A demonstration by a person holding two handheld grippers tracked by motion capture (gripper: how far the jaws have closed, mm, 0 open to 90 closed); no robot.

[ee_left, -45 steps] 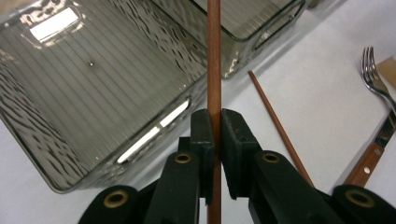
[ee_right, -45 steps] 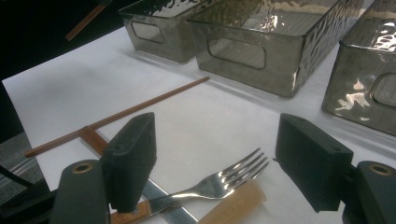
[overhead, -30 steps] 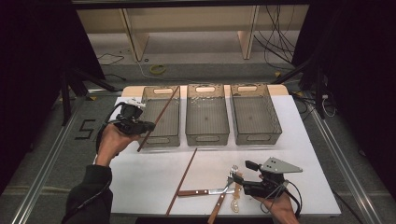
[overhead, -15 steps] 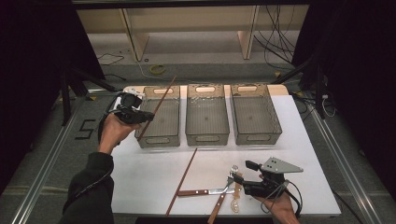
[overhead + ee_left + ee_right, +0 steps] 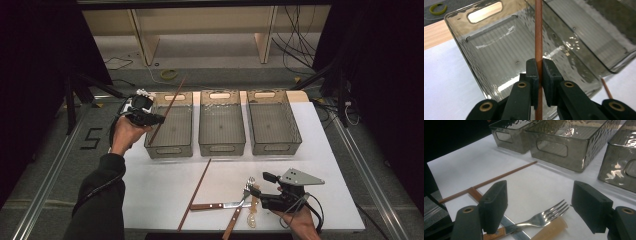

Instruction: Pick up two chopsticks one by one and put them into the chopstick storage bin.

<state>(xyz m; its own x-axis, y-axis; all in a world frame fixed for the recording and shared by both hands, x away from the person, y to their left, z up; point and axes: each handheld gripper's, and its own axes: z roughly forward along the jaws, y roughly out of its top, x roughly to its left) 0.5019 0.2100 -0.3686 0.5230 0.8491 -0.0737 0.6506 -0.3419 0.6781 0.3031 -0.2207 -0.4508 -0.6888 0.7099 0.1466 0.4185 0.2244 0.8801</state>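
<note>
Waiting at the table's near edge, the right gripper (image 5: 256,192) holds its jaws spread wide and empty over a fork (image 5: 541,218), with a wood-handled knife (image 5: 220,205) and a second chopstick (image 5: 195,193) lying just beside it on the white table (image 5: 160,190). Farther back, the left gripper (image 5: 156,119) clamps a brown chopstick (image 5: 538,30) mid-shaft, tilted, above the leftmost of three smoked-plastic bins (image 5: 170,150). Placing it well looks to call for lowering the stick's bottom end inside the bin walls and leaning it flatter along the bin's length before the jaws part, so that it neither tips out nor bridges the rim.
</note>
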